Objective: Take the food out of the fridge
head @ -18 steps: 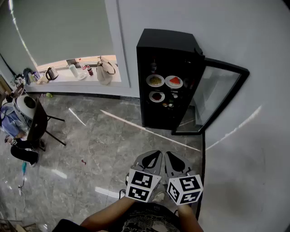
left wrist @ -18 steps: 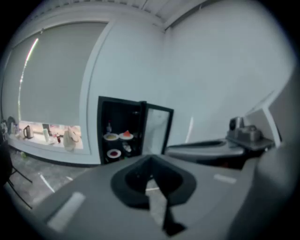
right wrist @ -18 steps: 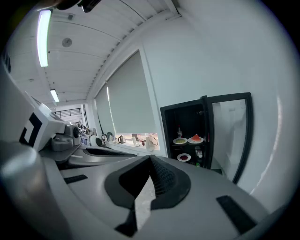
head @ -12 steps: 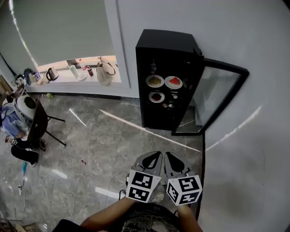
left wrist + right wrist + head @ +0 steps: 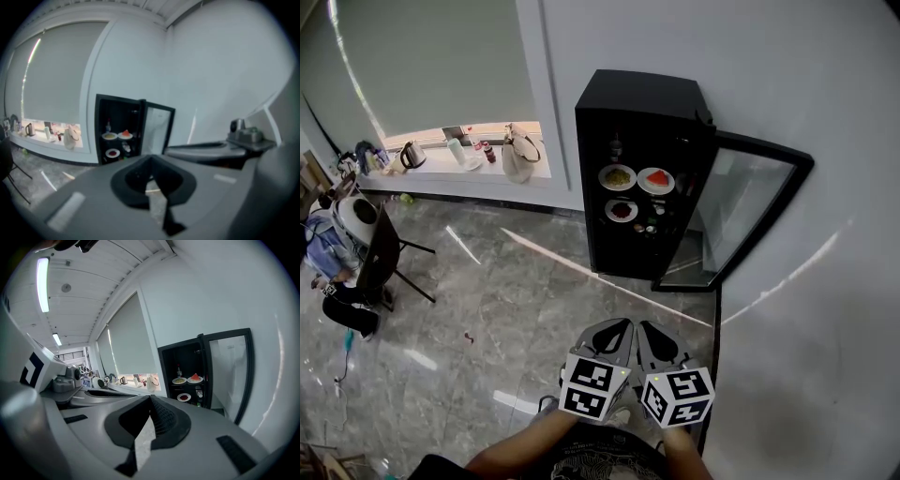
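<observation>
Risk, our judgement: the glass door (image 5: pixel 741 211) hangs open at the right of the fridge (image 5: pixel 642 169). A wide reach could clip its edge, and the plates sit close, so lifting one may knock its neighbour.

Food: yellow-food plate (image 5: pixel 618 176) and red-food plate (image 5: pixel 656 180) on the upper shelf, dark-food plate (image 5: pixel 622 211) below, all well ahead of us.

Left gripper (image 5: pixel 617 330) and right gripper (image 5: pixel 651 333): side by side, low, tipped slightly down toward the fridge. Both jaws are closed and empty.
</observation>
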{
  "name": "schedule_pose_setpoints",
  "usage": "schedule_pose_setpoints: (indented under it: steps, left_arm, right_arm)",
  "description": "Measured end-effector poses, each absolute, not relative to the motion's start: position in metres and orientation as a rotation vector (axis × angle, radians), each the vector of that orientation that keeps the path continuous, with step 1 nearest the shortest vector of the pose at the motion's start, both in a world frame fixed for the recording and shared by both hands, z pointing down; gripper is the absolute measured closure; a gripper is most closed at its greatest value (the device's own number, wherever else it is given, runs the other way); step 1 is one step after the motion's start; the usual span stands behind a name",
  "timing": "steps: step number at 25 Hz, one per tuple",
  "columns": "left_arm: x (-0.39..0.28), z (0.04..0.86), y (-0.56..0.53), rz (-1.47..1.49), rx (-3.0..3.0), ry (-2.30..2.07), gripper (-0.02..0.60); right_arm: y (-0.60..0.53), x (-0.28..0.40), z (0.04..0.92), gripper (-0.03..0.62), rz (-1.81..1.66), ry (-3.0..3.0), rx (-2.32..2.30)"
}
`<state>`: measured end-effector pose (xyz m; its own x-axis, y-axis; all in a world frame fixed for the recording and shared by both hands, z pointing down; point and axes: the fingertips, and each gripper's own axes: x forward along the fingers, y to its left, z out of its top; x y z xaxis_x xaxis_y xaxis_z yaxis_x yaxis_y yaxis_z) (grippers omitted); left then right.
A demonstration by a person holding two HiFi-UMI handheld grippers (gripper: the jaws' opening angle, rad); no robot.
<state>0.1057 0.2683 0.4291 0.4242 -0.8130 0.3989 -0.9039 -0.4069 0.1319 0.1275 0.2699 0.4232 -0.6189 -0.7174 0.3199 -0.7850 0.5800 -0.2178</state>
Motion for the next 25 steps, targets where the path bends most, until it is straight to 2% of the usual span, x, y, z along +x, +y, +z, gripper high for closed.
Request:
schedule_pose_setpoints:
  steps: [10,25]
  left_arm:
    - [0.103,0.434,0.229,0.377,2.317,-1.517,0.586]
    - [0.044,0.447,0.074,0.388,2.342,-1.415,0.586]
  right_arm:
    - [0.227,0.124,0.432,0.594,0.533,-2.629,1.207]
    - [0.075,0.07,0.455,0.594,0.687,-2.563,1.299]
